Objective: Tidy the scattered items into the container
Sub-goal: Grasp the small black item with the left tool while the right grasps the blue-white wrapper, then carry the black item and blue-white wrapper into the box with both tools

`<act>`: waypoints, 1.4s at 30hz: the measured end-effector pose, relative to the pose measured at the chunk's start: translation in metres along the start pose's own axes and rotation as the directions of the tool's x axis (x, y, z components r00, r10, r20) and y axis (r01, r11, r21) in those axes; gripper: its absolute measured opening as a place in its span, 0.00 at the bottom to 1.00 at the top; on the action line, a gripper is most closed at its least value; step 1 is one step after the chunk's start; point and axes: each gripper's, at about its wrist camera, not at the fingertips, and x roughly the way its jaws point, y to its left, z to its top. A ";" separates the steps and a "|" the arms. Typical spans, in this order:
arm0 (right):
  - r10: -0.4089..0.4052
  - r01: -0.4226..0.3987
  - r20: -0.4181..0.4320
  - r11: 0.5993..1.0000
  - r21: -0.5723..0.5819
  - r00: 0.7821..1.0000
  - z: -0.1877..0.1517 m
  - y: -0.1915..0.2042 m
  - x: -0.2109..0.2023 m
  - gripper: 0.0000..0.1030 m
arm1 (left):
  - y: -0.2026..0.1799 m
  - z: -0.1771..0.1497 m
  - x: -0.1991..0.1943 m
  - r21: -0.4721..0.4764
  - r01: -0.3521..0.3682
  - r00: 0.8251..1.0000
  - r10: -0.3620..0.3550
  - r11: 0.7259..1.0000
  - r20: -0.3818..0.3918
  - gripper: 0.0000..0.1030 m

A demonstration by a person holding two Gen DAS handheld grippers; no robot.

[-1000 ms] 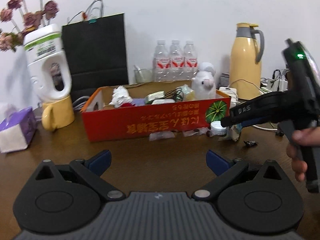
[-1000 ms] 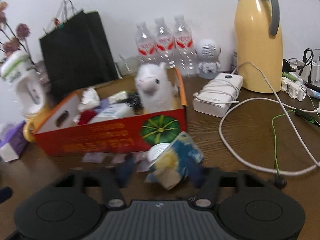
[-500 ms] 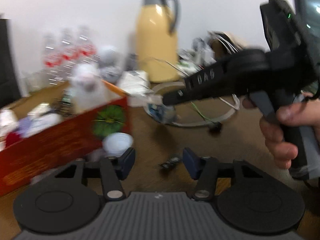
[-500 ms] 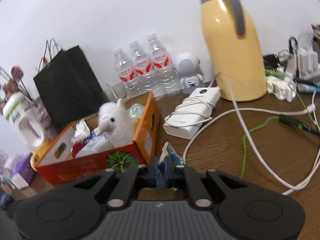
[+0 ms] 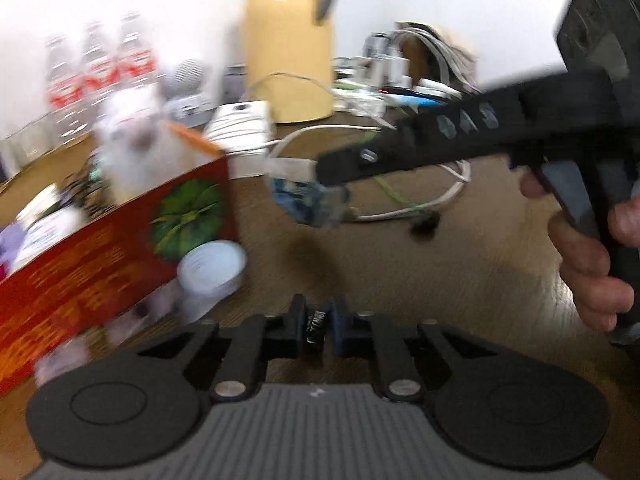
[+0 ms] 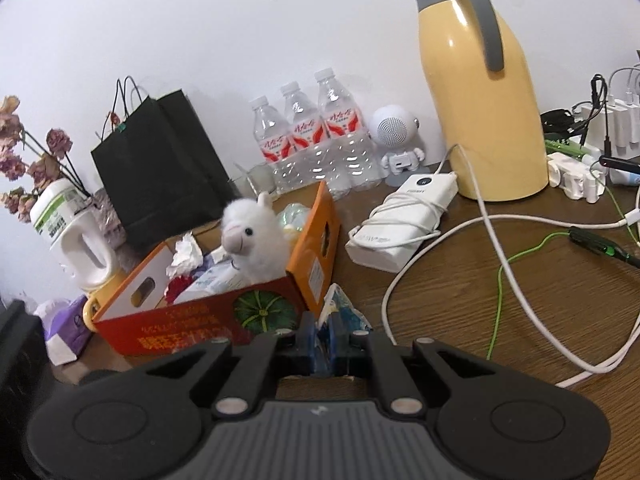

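From the left wrist, the left hand-held gripper has just been closing and now pinches a small dark wrapper low over the wooden counter, just right of the red box and near a white lid lying against the box's near corner. Farther off, the right hand-held gripper, gripped by the person's hand, carries a crumpled blue-and-white packet clear of the counter. From the right wrist, that gripper is clenched on the packet, which sticks up between the blue pads; the box stands to the left with a white plush llama filling its near right corner, and a white cable loops on the right. To do this step well, I would lift each piece above the box wall before crossing, aim for the open space left of the llama, let go only once over the interior, and move the two grippers in turn so they do not collide.
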 end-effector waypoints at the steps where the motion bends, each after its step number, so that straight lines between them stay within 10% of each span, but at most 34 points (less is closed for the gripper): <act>1: 0.011 -0.011 -0.010 1.000 -0.009 1.000 -0.001 0.002 0.002 0.06 | 0.005 -0.003 -0.009 -0.032 -0.028 0.999 0.028 0.999 0.019 0.13; 11: 0.256 -0.321 -0.265 0.916 -0.240 0.930 -0.049 0.090 0.021 0.12 | 0.053 -0.072 -0.132 -0.383 -0.340 0.914 0.397 0.859 0.078 0.13; 16: 0.130 -0.190 -0.189 0.918 -0.349 0.973 -0.068 0.126 0.007 0.69 | 0.063 -0.089 -0.162 -0.413 -0.400 0.879 0.471 0.818 0.081 0.13; 24: 0.001 -0.108 -0.214 0.866 -0.488 0.977 -0.064 0.145 0.040 0.66 | 0.060 -0.096 -0.167 -0.418 -0.385 0.878 0.466 0.823 0.108 0.13; 26: 0.014 -0.132 -0.267 0.893 -0.431 0.964 -0.061 0.139 0.050 0.44 | 0.060 -0.099 -0.171 -0.427 -0.375 0.879 0.462 0.823 0.119 0.13; 33: 0.037 -0.153 -0.288 0.907 -0.393 0.957 -0.067 0.149 0.048 0.11 | 0.059 -0.104 -0.180 -0.458 -0.369 0.875 0.468 0.809 0.121 0.13; 40: 0.084 -0.145 -0.180 0.921 -0.363 0.980 -0.069 0.171 -0.008 0.09 | 0.029 -0.108 -0.202 -0.448 -0.428 0.820 0.546 0.785 0.173 0.13; 42: 0.101 -0.145 -0.142 0.926 -0.348 0.985 -0.078 0.178 -0.030 0.09 | 0.011 -0.111 -0.207 -0.453 -0.484 0.768 0.612 0.748 0.189 0.13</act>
